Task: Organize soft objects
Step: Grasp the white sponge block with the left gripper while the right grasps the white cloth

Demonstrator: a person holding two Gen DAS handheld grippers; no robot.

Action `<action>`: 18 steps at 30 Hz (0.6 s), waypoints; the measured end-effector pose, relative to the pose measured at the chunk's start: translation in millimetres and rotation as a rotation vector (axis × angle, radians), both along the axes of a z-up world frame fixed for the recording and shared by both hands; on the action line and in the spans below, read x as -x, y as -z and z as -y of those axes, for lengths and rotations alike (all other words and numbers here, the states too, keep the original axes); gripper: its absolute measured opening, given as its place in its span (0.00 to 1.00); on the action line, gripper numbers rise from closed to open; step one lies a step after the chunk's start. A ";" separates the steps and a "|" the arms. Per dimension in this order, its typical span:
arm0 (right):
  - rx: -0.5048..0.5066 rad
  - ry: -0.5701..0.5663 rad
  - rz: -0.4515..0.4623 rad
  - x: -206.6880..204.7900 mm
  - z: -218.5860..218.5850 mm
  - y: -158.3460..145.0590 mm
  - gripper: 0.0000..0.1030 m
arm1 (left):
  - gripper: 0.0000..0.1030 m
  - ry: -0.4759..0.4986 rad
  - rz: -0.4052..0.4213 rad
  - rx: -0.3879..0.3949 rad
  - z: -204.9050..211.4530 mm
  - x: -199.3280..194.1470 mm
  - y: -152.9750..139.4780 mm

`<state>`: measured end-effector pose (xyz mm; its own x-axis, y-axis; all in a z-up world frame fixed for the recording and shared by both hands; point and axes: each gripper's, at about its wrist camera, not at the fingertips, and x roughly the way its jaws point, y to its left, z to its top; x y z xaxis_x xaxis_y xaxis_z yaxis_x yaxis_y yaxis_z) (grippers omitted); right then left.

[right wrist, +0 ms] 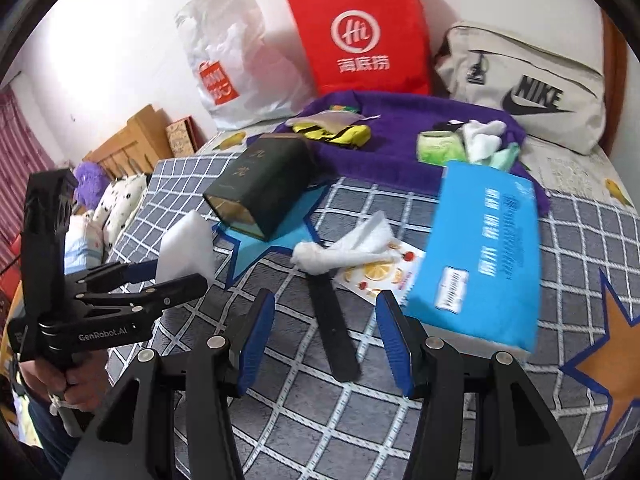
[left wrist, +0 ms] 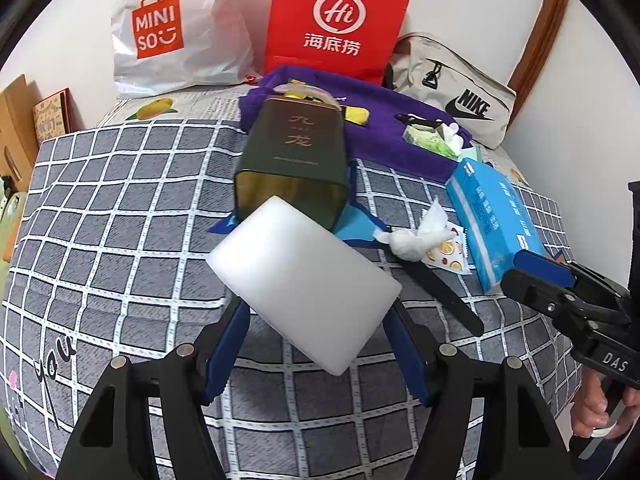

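Observation:
My left gripper (left wrist: 316, 320) is shut on a white foam block (left wrist: 304, 280), its blue pads pressing both long sides, and holds it above the checked bedspread (left wrist: 120, 208). The open mouth of a dark green tin (left wrist: 294, 160) lying on its side is just beyond the block. In the right wrist view the left gripper (right wrist: 180, 276) holds the foam block (right wrist: 186, 248) left of the tin (right wrist: 260, 188). My right gripper (right wrist: 326, 320) is open over a black strap (right wrist: 334, 332), with a blue tissue pack (right wrist: 484, 252) beside its right finger. A knotted white cloth (right wrist: 344, 252) lies ahead.
A purple towel (right wrist: 400, 140) at the back carries a green tissue packet (right wrist: 440, 148) and a yellow-black item (right wrist: 336, 134). A white Miniso bag (left wrist: 176, 36), red paper bag (left wrist: 336, 24) and Nike pouch (left wrist: 456, 92) line the wall. A fruit-print sachet (right wrist: 384, 276) lies under the cloth.

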<state>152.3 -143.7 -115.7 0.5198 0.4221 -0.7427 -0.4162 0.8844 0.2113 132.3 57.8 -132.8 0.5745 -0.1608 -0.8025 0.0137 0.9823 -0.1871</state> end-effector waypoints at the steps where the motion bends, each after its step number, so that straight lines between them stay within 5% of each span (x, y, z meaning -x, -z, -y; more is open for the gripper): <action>1: 0.005 -0.007 0.003 -2.0 -3.9 0.2 0.51 | 0.65 -0.006 -0.003 0.006 -2.9 -0.7 0.4; 18: 0.148 -0.068 0.066 -30.4 -53.6 17.4 0.50 | 0.65 -0.069 -0.015 0.049 -47.3 -12.4 8.9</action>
<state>182.6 -90.1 -133.1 0.5431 0.3466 -0.7648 -0.4851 0.8730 0.0512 144.7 105.1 -141.8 0.5739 -0.1604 -0.8031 -0.0570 0.9704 -0.2346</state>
